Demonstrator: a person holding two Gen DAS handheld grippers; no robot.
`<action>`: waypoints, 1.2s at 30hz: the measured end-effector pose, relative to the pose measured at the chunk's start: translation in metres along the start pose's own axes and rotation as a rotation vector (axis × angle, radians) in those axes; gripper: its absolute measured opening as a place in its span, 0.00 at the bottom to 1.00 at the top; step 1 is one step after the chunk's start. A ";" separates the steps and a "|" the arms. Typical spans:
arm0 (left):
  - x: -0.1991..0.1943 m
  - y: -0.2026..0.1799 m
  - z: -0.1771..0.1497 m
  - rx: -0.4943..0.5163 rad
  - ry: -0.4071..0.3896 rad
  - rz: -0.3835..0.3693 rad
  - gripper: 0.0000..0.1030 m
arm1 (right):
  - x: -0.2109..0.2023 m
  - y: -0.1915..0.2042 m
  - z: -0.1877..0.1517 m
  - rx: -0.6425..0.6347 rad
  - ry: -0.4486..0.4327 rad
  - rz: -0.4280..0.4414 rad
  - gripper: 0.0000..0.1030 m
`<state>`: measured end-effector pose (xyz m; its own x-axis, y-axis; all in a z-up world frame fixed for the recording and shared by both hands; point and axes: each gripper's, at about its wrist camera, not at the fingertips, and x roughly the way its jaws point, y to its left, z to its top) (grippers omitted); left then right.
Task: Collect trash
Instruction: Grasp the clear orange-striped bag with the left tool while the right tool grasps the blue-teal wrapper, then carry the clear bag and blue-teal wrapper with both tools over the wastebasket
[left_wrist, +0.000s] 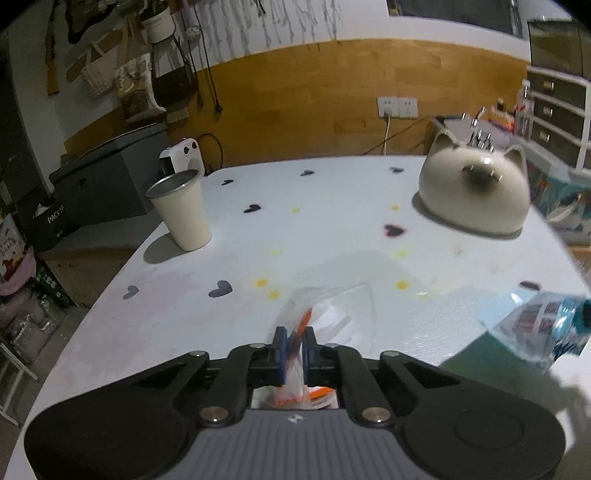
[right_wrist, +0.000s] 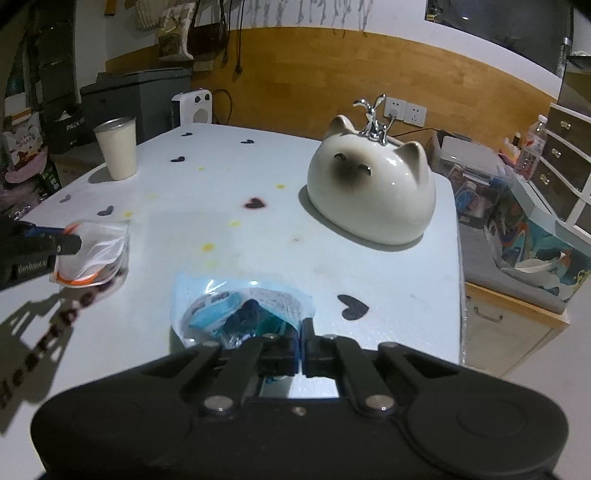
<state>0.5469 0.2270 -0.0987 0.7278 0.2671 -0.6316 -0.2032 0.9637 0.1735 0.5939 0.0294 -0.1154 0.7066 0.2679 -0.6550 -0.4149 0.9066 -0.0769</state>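
- Left gripper (left_wrist: 294, 343): clamped on clear orange-trimmed bag (left_wrist: 325, 314), lower centre.
- Right gripper (right_wrist: 300, 345): pinching blue wrapper (right_wrist: 240, 306), lower centre.
- White table (right_wrist: 221, 206): 1 cat ornament (right_wrist: 373, 192), 1 cup (right_wrist: 117, 147).

A: What colours do you see from where I'm holding these?

B: The surface (right_wrist: 229, 192) is pale white, scattered with dark hearts, one reddish, and yellow dots.

A: My left hand-held gripper (left_wrist: 294, 341) is black with blue pads, and the clear bag (left_wrist: 332, 310) low in the frame has orange streaks. My right hand-held gripper (right_wrist: 300, 347) is black too.

B: The wrapper (right_wrist: 240, 306) at lower centre is light blue and teal with white print.

A: At upper left, the cup (right_wrist: 117, 151) is cream with a grey metal rim.

B: The cat-shaped ceramic (right_wrist: 373, 195), right of centre, is glossy cream with a dark brown smudged face and a silver ornament (right_wrist: 373, 118) on top. The wall panel (right_wrist: 306, 74) behind is honey-brown wood.
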 end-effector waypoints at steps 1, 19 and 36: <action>-0.007 0.001 0.000 -0.010 -0.003 -0.008 0.06 | -0.006 0.000 0.000 -0.003 -0.002 0.001 0.01; -0.151 -0.010 -0.020 -0.173 -0.053 -0.163 0.05 | -0.129 -0.014 -0.019 0.077 -0.034 -0.011 0.01; -0.257 -0.044 -0.064 -0.110 -0.057 -0.239 0.05 | -0.243 -0.025 -0.073 0.178 -0.051 -0.044 0.01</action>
<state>0.3270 0.1159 0.0080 0.7988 0.0352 -0.6005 -0.0893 0.9942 -0.0605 0.3908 -0.0822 -0.0087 0.7517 0.2385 -0.6149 -0.2779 0.9601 0.0326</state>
